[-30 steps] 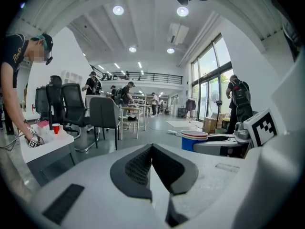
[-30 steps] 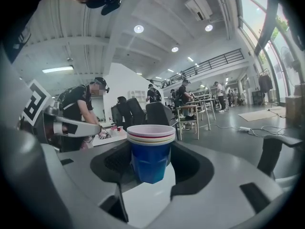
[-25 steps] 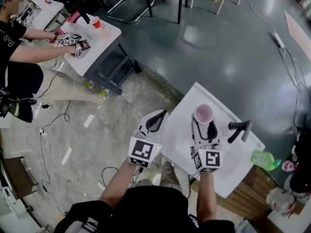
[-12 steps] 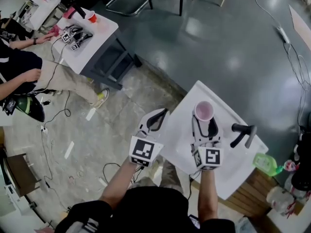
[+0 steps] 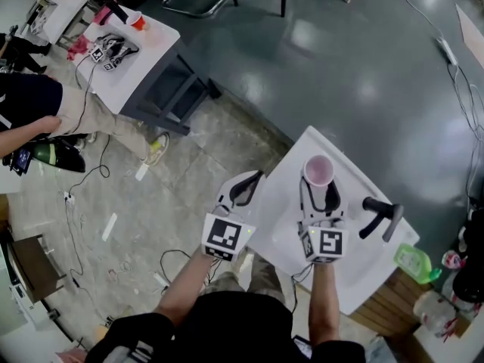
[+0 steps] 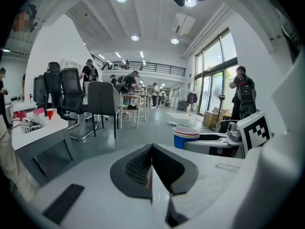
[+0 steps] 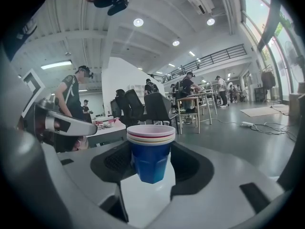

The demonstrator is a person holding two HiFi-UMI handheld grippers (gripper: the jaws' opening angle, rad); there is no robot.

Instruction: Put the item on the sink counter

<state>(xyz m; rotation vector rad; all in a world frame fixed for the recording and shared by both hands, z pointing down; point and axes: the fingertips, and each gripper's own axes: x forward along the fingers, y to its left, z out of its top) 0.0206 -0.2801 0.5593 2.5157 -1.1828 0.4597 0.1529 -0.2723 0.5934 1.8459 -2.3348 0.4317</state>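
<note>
A stack of cups (image 5: 318, 170), blue outside with a pink top rim, hangs over the white sink counter (image 5: 283, 218). My right gripper (image 5: 319, 190) is shut on it. In the right gripper view the cup stack (image 7: 150, 156) sits between the dark pads (image 7: 190, 163), its base a little above the white surface. My left gripper (image 5: 252, 178) hovers at the counter's left edge, shut with nothing in it; its jaws meet in the left gripper view (image 6: 151, 165). The same view shows the cup stack (image 6: 186, 137) off to the right.
A black faucet (image 5: 380, 215) rises from the counter's right side, with a green bottle (image 5: 412, 262) beyond it. Far left stands a white table (image 5: 147, 48) with a red cup (image 5: 136, 20) and a seated person (image 5: 30, 108). Cables trail over the floor.
Both grippers have sunk slightly over the counter, the cup stack still in the right one. The seated person and far table have slid toward the view's upper left.
</note>
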